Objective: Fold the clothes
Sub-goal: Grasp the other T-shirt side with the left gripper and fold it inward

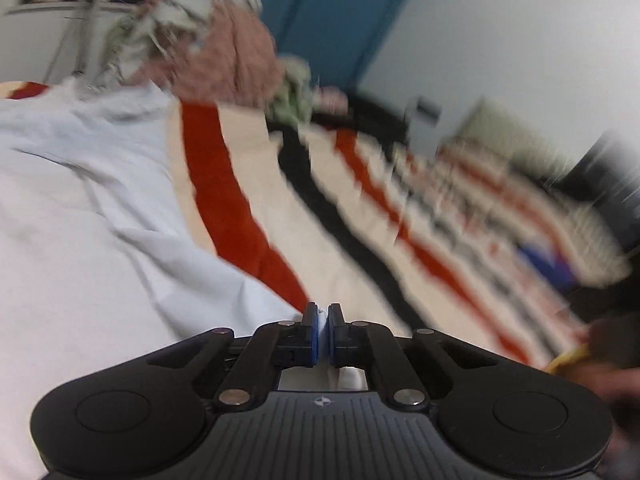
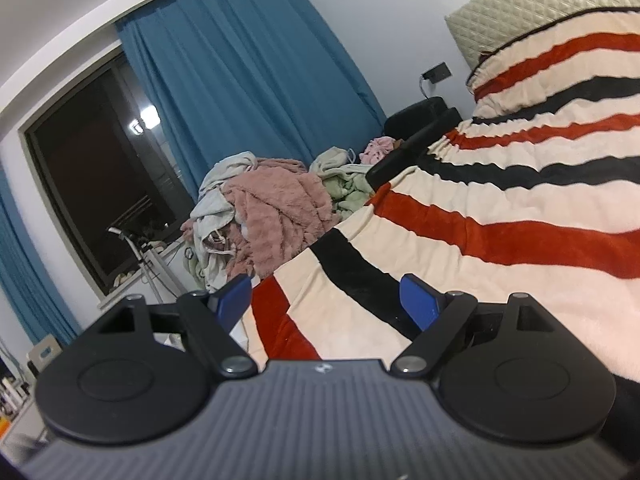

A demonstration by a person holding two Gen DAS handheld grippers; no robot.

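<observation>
While one pale-blue garment [image 1: 92, 208] lies spread on the striped blanket [image 1: 256, 168], left claw [image 1: 322, 316] pinches its edge between near-closed jaws; right claw [image 2: 326, 300] spread wide, empty, above the blanket; one heap of clothes [image 2: 264, 208] beyond, by two blue curtains [image 2: 248, 80].

A cream fleece blanket with red and black stripes [image 2: 500, 216] covers the bed, filling the view from four to two o'clock. At eleven o'clock hangs a pleated blue curtain [image 2: 248, 80], with a dark night-time window [image 2: 92, 184] at nine o'clock. A beige quilted headboard [image 2: 532, 8] rises at one o'clock, beside a dark wall socket [image 2: 438, 72].
</observation>
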